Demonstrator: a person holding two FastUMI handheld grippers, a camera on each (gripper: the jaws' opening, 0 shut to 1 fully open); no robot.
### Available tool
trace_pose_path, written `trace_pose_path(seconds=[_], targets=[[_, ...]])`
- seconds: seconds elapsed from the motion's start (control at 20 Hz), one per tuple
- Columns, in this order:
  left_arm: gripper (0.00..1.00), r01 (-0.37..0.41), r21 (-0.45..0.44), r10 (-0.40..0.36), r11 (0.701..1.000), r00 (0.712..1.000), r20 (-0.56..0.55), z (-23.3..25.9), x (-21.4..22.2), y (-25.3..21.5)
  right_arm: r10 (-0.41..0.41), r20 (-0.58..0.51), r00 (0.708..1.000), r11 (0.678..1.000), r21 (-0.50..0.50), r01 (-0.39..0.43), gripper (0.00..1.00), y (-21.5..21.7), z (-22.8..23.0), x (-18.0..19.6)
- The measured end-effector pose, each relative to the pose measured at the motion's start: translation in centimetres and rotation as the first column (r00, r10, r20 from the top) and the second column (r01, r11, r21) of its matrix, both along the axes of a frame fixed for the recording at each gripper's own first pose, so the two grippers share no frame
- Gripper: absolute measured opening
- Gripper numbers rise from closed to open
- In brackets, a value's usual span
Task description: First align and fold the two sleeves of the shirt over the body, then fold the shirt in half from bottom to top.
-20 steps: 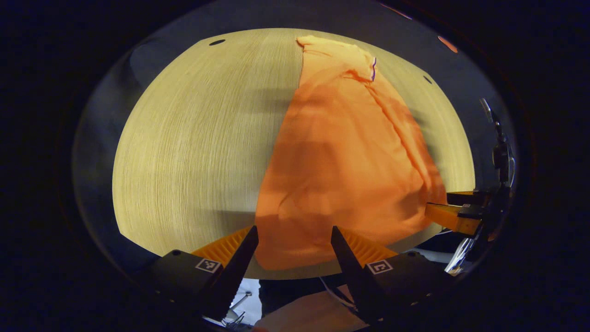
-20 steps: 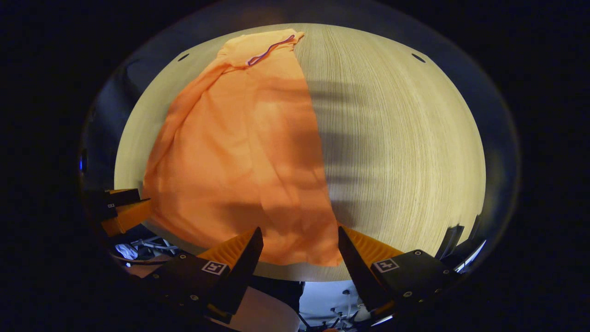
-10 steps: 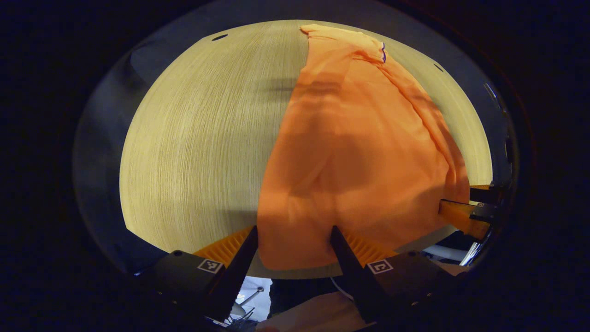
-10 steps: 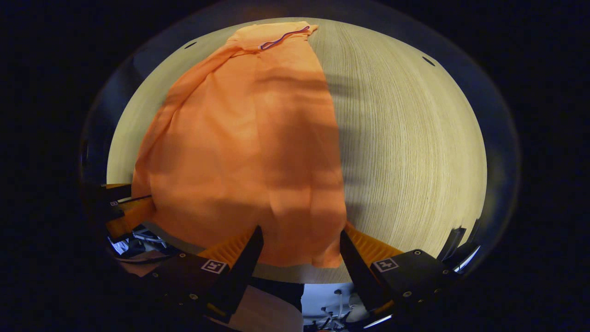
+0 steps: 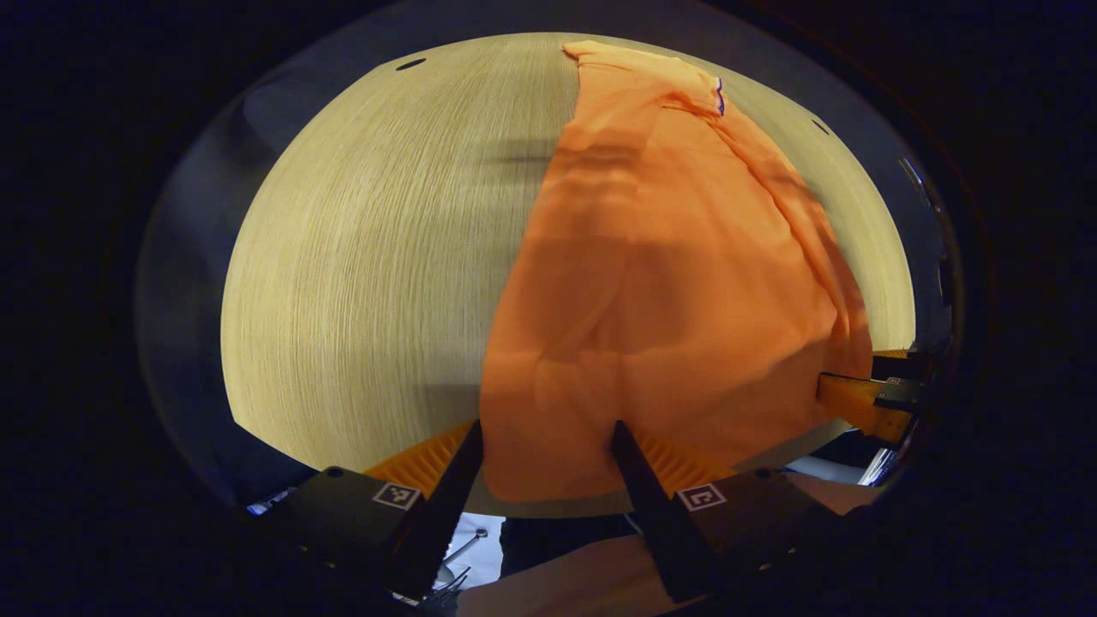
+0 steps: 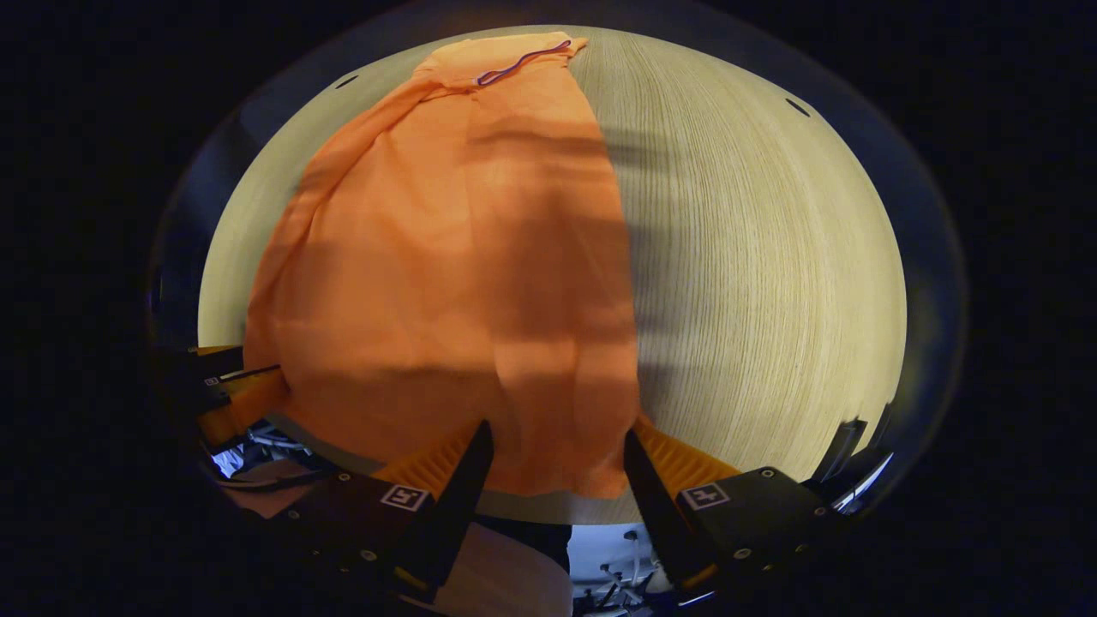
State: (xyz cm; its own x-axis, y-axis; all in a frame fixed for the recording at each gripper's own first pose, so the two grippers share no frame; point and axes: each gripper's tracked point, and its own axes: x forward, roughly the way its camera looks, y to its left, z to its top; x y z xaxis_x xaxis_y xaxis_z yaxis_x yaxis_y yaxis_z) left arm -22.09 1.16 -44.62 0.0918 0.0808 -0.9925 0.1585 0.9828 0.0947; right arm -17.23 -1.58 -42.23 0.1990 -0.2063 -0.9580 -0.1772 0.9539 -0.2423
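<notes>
Straddling shirt [image 5: 668, 283] hem – both hand-held grippers; collar trim [image 6: 523, 62] clearer in right gripper view.

We take this for a recording booth or test lab, not a home. The desk [image 5: 360, 274] is a pale wood-grain top with small dark oval slots near its far edge, at about 11 o'clock in the left gripper view and at about 1 o'clock in the right gripper view, as on a rig bench. Around it we see only dark surroundings beyond every edge. Below the near edge, at about 6 o'clock in the right gripper view, we make out thin metal legs or stands [image 6: 613, 561] on a pale floor, and at about 8 o'clock loose cables [image 6: 257, 441]. An orange shirt [image 6: 446, 283] lies spread on the desk.
</notes>
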Motion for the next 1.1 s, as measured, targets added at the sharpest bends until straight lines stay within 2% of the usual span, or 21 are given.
trace_pose_path(seconds=[0.05,0.1,0.15,0.2,0.25,0.3,0.35,0.4,0.5,0.6,0.8,1.1], targets=[[0.87,-0.009,-0.001,0.009,1.000,1.000,0.002,-0.2,0.4,-0.1,-0.004,0.010,1.000,1.000,0.005,0.004,0.76,0.0,-0.1,0.0],[0.75,-0.012,-0.003,0.012,1.000,1.000,0.000,-0.5,0.8,-0.3,-0.008,0.017,1.000,1.000,0.011,0.008,0.69,0.2,-0.1,-0.2],[0.72,-0.016,-0.008,0.016,1.000,1.000,-0.005,-0.5,1.3,-0.6,-0.011,0.019,1.000,1.000,0.019,0.011,0.58,0.4,-0.2,-0.3],[0.57,-0.018,-0.014,0.018,1.000,1.000,-0.007,-1.1,1.5,-0.7,-0.014,0.018,1.000,0.999,0.029,0.013,0.47,0.5,-0.2,-0.4],[0.41,-0.018,-0.023,0.018,1.000,1.000,-0.003,-0.9,0.9,-1.3,-0.023,0.018,1.000,0.998,0.051,0.022,0.30,0.8,-0.3,-0.5],[0.24,-0.014,-0.029,0.014,0.999,1.000,-0.001,-0.7,1.7,-1.8,-0.039,0.018,0.999,0.996,0.075,0.038,0.22,1.0,-0.3,-0.6],[0.22,-0.020,-0.055,0.021,0.998,1.000,0.013,-0.1,1.1,-1.2,-0.052,0.009,0.999,0.993,0.105,0.051,0.08,1.3,-0.3,-0.7],[0.04,-0.032,-0.069,0.033,0.997,0.999,0.015,0.0,-0.3,-0.7,-0.071,0.002,0.998,0.989,0.130,0.070,0.08,1.4,-0.4,-0.8],[0.04,-0.061,-0.101,0.065,0.993,0.997,0.030,0.0,0.6,-0.9,-0.094,-0.003,0.996,0.985,0.147,0.093,0.08,1.4,-0.4,-0.9],[0.01,-0.048,-0.097,0.050,0.994,0.998,0.025,0.1,-0.1,-0.6,-0.099,-0.014,0.995,0.983,0.155,0.100,0.00,1.6,-0.4,-1.1],[0.01,0.025,-0.086,-0.019,0.996,0.997,0.076,1.3,2.3,-1.9,-0.088,0.011,0.996,0.983,0.160,0.085,0.00,2.0,0.7,-0.5],[0.01,0.018,-0.135,-0.001,0.991,0.992,0.125,4.2,4.4,-3.1,-0.079,0.097,0.992,0.979,0.195,0.059,0.00,2.7,4.9,2.0]])
